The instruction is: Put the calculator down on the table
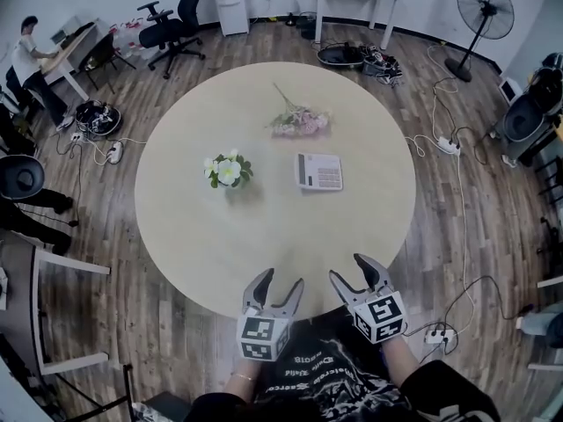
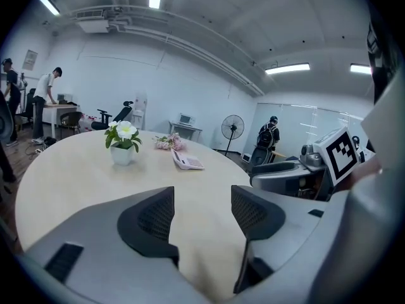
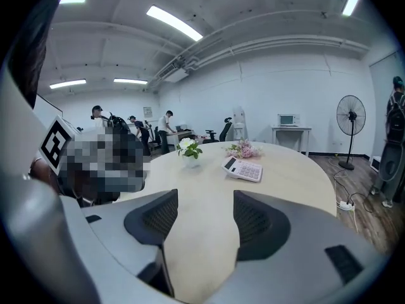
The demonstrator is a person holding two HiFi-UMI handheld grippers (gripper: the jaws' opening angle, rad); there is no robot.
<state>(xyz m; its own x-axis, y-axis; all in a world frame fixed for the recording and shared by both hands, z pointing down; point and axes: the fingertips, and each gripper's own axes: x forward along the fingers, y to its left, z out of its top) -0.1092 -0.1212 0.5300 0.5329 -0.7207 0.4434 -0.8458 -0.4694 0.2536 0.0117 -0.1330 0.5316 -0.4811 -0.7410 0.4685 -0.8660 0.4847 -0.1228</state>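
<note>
A white calculator (image 1: 318, 171) lies flat on the round light table (image 1: 176, 192), right of centre; it also shows in the left gripper view as the calculator (image 2: 186, 161) and in the right gripper view as the calculator (image 3: 243, 168). My left gripper (image 1: 280, 287) hovers at the table's near edge, open and empty. My right gripper (image 1: 349, 269) is beside it, also open with nothing between its fingers. Both are well short of the calculator.
A small white pot of flowers (image 1: 228, 171) stands left of the calculator. A pink bouquet (image 1: 299, 121) lies behind it. Around the table are office chairs (image 1: 171, 25), a fan (image 1: 479, 25), cables and power strips (image 1: 449, 144) on the wooden floor, and people at desks (image 1: 31, 55).
</note>
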